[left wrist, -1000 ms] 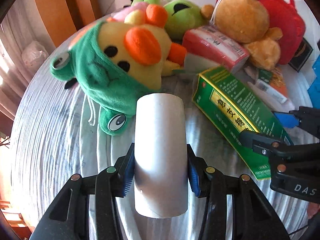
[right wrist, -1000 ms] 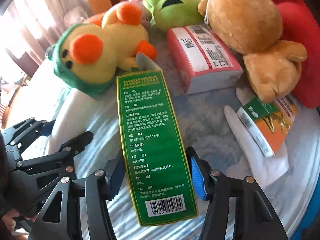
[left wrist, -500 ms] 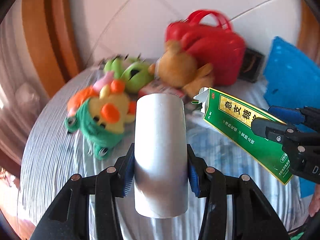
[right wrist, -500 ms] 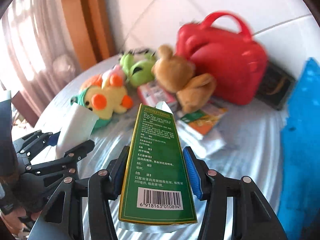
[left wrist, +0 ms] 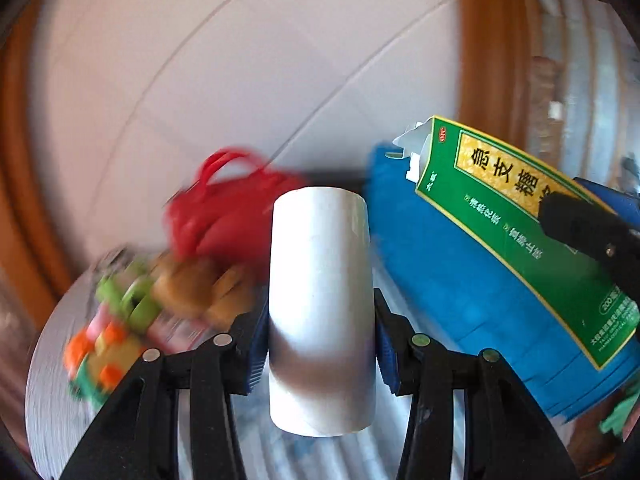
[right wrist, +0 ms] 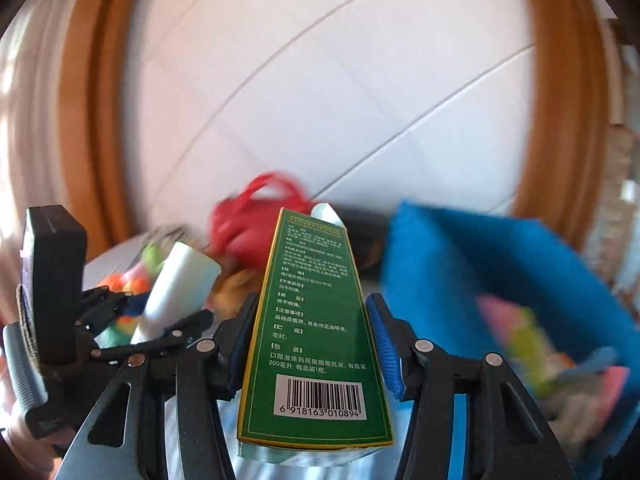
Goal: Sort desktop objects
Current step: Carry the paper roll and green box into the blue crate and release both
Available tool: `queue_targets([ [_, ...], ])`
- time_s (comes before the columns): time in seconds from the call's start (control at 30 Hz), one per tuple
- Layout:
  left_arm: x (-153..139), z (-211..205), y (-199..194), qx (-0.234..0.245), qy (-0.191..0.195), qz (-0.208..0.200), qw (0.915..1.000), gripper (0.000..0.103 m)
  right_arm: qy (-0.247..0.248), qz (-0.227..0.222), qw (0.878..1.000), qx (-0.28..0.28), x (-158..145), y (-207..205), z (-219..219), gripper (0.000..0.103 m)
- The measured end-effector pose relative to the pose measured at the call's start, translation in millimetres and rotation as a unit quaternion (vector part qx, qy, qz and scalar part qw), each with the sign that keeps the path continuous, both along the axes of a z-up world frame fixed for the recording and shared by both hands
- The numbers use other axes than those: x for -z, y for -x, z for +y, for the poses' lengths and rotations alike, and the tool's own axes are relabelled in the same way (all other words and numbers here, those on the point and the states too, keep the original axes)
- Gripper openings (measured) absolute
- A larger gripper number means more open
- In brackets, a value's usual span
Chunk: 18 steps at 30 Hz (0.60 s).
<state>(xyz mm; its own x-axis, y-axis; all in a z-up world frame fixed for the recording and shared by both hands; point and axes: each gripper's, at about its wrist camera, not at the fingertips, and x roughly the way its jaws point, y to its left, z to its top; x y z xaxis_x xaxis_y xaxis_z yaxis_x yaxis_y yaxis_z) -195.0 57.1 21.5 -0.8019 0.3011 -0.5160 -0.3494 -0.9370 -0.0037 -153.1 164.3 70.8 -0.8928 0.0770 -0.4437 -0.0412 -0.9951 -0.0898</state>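
Observation:
A white roll (left wrist: 320, 312) stands upright between the blue pads of my left gripper (left wrist: 318, 344), which is shut on it. My right gripper (right wrist: 312, 344) is shut on a long green carton (right wrist: 316, 320) with a barcode at its near end. Both are held up in the air above the table. The carton (left wrist: 520, 240) also shows at the right of the left wrist view, with the right gripper (left wrist: 588, 206) clamped on it. The left gripper (right wrist: 160, 308) and its roll (right wrist: 180, 288) appear at the left of the right wrist view.
A blue bin (right wrist: 480, 260) with colourful items (right wrist: 540, 344) inside stands to the right. A red bag (left wrist: 232, 216) and several plush toys (left wrist: 160, 300) lie on the grey table (left wrist: 52, 400) by the tiled wall. Wooden frames flank the wall.
Both grippers have lifted their loads off the table and swung right. The toys have dropped low and left in view, and the blue bin has come in close.

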Motion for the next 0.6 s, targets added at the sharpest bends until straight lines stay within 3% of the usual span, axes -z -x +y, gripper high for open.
queue_targets([
  [0.13, -41, 71, 4, 0.068, -0.004, 0.028, 0.9973, 0.045, -0.002, 0.033, 0.996, 0.083, -38, -30, 61, 0.052],
  [0.3, -72, 163, 20, 0.138, -0.001, 0.019, 0.9903, 0.045, 0.008, 0.035, 0.985, 0.168, -70, -47, 142, 0.052],
  [0.43, -78, 231, 41, 0.171, 0.020, -0.011, 0.9850, 0.045, 0.026, 0.012, 0.976, 0.214, -79, -41, 208, 0.052],
  [0.6, -72, 299, 68, 0.188, 0.051, -0.046, 0.9798, 0.045, 0.035, -0.031, 0.968, 0.246, -69, -16, 268, 0.052],
])
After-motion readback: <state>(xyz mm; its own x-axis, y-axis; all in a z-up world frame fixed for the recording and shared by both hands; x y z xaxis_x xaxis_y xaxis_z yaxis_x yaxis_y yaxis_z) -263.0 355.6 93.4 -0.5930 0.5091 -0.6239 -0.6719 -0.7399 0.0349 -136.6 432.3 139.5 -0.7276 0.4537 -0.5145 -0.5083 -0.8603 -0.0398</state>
